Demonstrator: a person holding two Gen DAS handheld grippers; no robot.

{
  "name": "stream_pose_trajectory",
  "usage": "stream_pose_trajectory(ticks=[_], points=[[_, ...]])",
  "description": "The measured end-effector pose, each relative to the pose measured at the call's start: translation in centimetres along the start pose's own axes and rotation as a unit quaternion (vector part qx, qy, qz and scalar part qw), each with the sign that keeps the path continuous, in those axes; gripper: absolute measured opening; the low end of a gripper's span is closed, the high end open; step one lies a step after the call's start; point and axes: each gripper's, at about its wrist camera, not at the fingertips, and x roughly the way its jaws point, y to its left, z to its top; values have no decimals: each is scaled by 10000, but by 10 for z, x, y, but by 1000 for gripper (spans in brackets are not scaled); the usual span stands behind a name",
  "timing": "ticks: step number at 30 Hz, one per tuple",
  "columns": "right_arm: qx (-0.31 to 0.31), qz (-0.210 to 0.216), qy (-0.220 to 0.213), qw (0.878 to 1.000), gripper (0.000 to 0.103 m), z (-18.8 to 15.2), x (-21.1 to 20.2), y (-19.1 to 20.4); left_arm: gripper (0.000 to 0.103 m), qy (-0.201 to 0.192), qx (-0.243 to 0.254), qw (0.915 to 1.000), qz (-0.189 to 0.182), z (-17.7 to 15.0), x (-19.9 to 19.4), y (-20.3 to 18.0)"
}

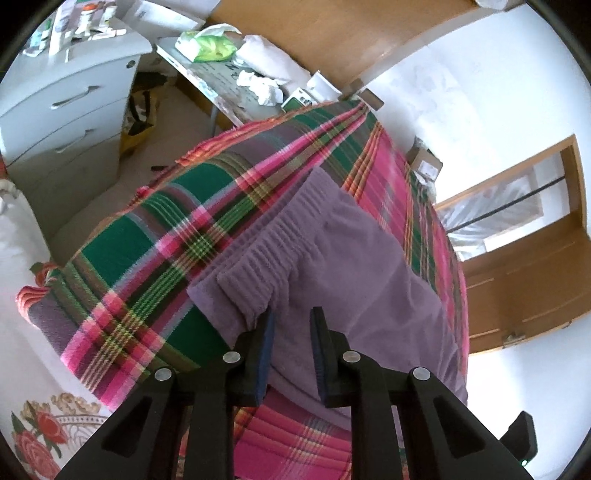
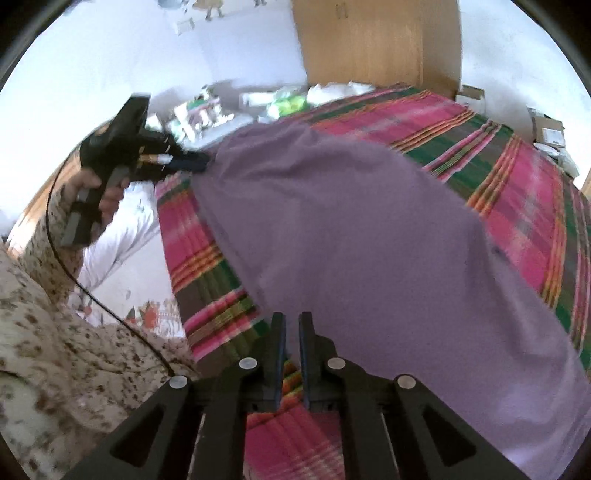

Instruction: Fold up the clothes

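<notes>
1. The purple garment (image 1: 354, 258) lay across the plaid bedspread (image 1: 155, 236).
2. The left gripper (image 1: 291, 325) was parted at its waistband, 6 o'clock.
3. The right gripper (image 2: 291, 325) was slightly parted and seemingly empty; motion blur risked a missed hem.

daylight is washing over white walls (image 1: 461, 85). a wooden wardrobe (image 1: 317, 33) is standing at twelve o'clock, a grey drawer unit (image 1: 66, 110) at ten, a cluttered side table (image 1: 221, 85) between them, a wooden door (image 1: 524, 280) at three.
</notes>
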Motion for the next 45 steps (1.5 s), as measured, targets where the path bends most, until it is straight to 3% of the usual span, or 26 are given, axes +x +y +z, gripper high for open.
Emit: stream_pose_trajectory(ticks=[4, 8, 11, 13, 18, 21, 26, 34, 40, 45], points=[[506, -152, -307, 9981, 9, 14, -17, -36, 20, -170, -122, 9998, -47, 8, -14, 1], [1038, -440, -572, 9920, 18, 30, -21, -74, 20, -685, -229, 9974, 24, 22, -36, 2], [1409, -541, -657, 9864, 27, 43, -14, -99, 20, -712, -157, 9973, 39, 32, -33, -5], [1676, -427, -595, 9831, 32, 51, -4, -116, 20, -546, -61, 9985, -14, 38, -20, -13], [2246, 256, -339, 9735, 34, 62, 24, -149, 20, -6, 507, 9978, -430, 47, 21, -54], [2322, 765, -127, 9696, 34, 67, 42, -154, 20, 309, 941, 9935, -561, 50, 45, -84], [2231, 1190, 61, 9675, 35, 73, 58, -149, 20, 701, 1489, 9839, -692, 53, 82, -126], [2192, 1336, 62, 9665, 13, 70, 62, -141, 25, 1181, 2191, 9650, -821, 54, 134, -184], [2000, 1482, 32, 9685, 11, 66, 54, -129, 25, 1525, 2665, 9482, -812, 41, 166, -213], [1928, 1577, 197, 9683, 10, 60, 61, -116, 25, 1702, 2800, 9423, -694, 34, 181, -220]])
